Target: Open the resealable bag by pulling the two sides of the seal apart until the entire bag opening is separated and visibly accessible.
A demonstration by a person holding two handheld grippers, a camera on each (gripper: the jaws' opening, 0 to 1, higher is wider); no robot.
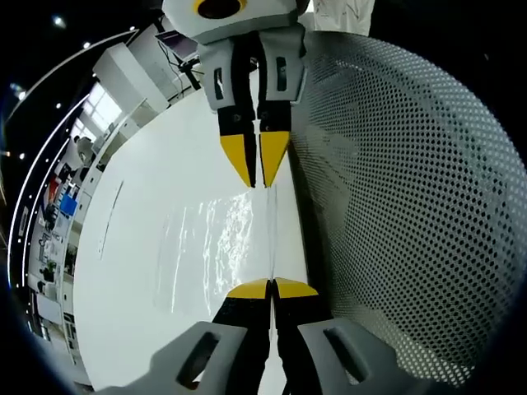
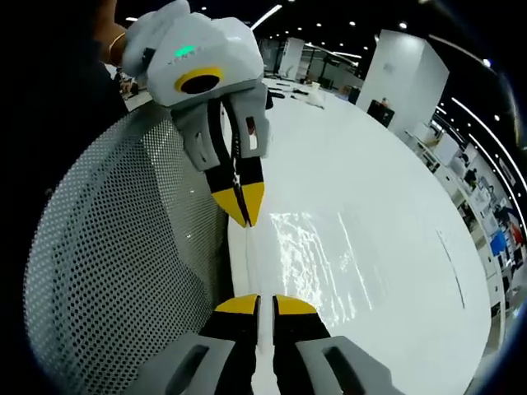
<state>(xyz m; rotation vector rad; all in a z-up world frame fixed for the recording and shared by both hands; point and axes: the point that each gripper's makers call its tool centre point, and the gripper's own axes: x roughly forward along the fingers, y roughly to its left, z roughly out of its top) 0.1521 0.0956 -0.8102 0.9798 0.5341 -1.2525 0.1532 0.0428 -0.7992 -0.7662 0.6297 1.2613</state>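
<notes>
Plastic, clear and glossy, lies flat on the white worktop [image 1: 148,271]: this is the resealable bag [image 1: 218,243], and it sits right at the worktop edge that borders the perforated grey panel [image 1: 412,206]. Its seal strip runs along that edge as a pale straight band.

In the left gripper view, your left tongs [image 1: 272,288] rise from the bottom with their yellow tips pressed together on the near end of the seal strip; they are clamped on the bag. Your right tongs [image 1: 265,160] come down from the top of that view, facing you, with yellow tips meeting at a point on the far end of the same strip. The bag's wrinkled body spreads away from the strip toward the open middle of the worktop.

In the right gripper view the layout is mirrored. Your right tongs [image 2: 257,304] stand at the bottom with tips nearly together on the seal strip, gripping the bag [image 2: 317,255]. Your left tongs [image 2: 240,204] reach in from above, tips closed on the strip's other end. The perforated panel [image 2: 115,263] lies on the other side of the strip from the worktop [image 2: 387,214].

The strip between the two pairs of tongs looks like one unbroken line, with no gap visible in the opening. Office furniture and ceiling lights show beyond the worktop's far edges.
</notes>
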